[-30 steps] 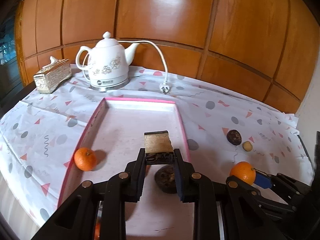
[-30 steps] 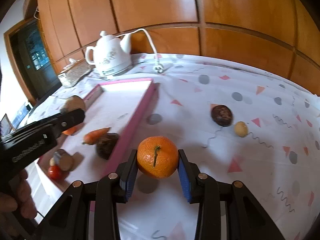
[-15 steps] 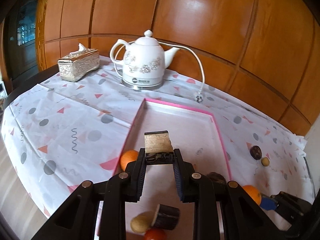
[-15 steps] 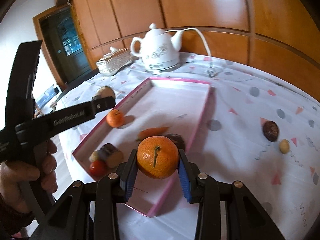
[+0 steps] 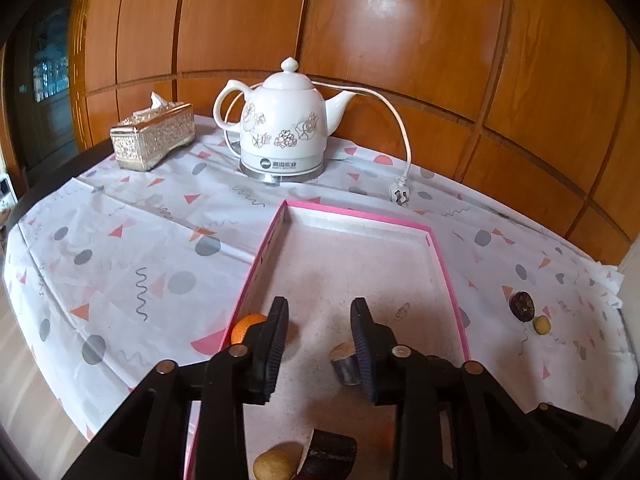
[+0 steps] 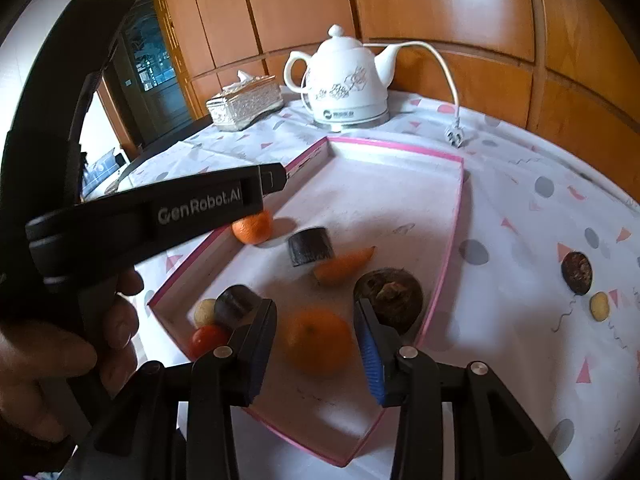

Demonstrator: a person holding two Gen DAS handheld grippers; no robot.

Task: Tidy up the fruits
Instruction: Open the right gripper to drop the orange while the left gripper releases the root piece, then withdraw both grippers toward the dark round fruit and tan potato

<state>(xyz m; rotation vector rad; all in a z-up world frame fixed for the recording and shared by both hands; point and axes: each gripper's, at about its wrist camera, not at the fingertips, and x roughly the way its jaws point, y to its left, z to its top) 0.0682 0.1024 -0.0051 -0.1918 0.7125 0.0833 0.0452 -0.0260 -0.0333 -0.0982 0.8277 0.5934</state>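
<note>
In the left wrist view my left gripper (image 5: 319, 308) hangs over the pink-rimmed tray (image 5: 360, 216), its jaws opening with nothing between them. A dark-skinned cut piece (image 5: 344, 364) lies on the tray floor beside the right finger. An orange (image 5: 246, 326) shows behind the left finger. In the right wrist view my right gripper (image 6: 315, 312) is over the tray's near end (image 6: 392, 148), its jaws opening. A blurred orange (image 6: 318, 340) sits between them, clear of the left pad. A hand (image 6: 80, 340) holds the left gripper's body (image 6: 160, 208).
The tray also holds a carrot (image 6: 344, 266), a dark round fruit (image 6: 390, 292), a tomato (image 6: 208, 338) and another dark piece (image 6: 236, 306). A dark fruit (image 6: 576, 272) and a small yellow one (image 6: 599, 305) lie on the cloth. A kettle (image 5: 280, 128) and tissue box (image 5: 154, 136) stand behind.
The left jaws have parted and let go of the cut piece, which now lies on the tray. The right jaws have widened and the orange has slipped lower between them.
</note>
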